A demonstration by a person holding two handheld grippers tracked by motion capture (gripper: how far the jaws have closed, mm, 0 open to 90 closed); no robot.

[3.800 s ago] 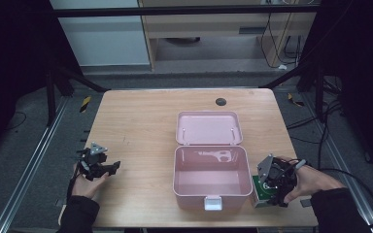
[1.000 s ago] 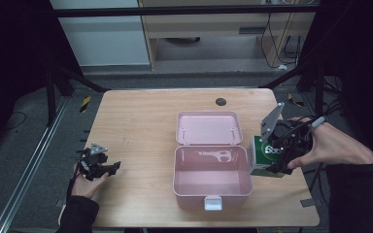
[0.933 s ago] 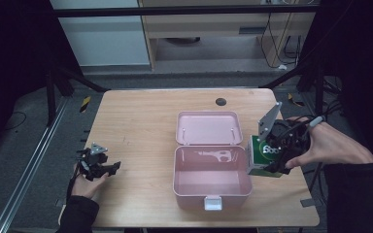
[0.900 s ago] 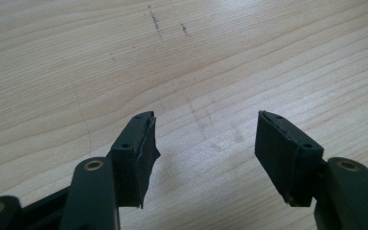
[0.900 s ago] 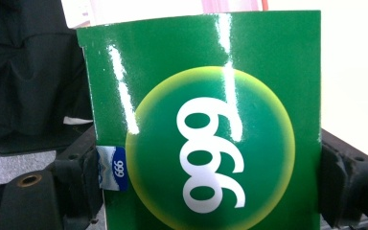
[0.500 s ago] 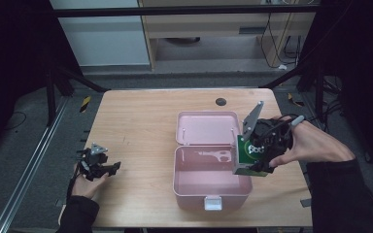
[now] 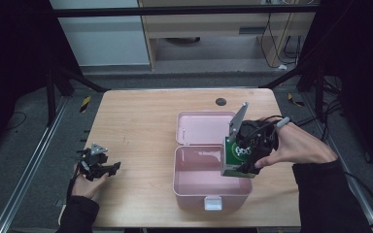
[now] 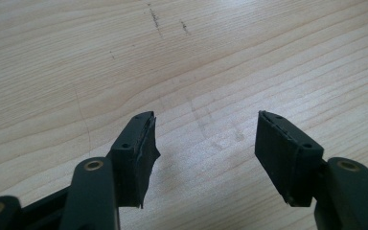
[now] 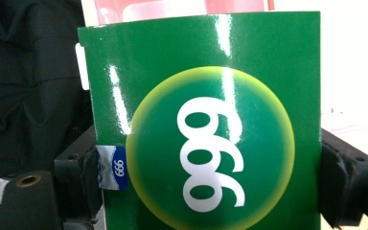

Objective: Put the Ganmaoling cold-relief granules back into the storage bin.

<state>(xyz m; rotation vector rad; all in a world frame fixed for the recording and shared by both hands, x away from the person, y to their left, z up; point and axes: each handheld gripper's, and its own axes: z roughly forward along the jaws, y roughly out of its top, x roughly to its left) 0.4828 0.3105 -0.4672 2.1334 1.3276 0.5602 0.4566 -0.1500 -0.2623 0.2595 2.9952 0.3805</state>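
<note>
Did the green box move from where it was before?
Yes. The green box, in the right gripper, went from beside the pink case leftward over its right rim.

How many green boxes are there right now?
1: the green box is clamped in the right gripper above the open pink case. Others could be hidden inside the case.

A: What carries the things here?

B: A surface (image 7: 141, 126) of light wood with rounded corners. In the left gripper view its grain (image 8: 182, 62) is clear, with some thin dark scratches.

A: And what lies directly on it?

B: An open pink box (image 7: 194, 191) stands right of the middle, its lid (image 7: 199, 127) laid back flat. A small dark round spot (image 7: 220, 102) sits near the far edge.
</note>
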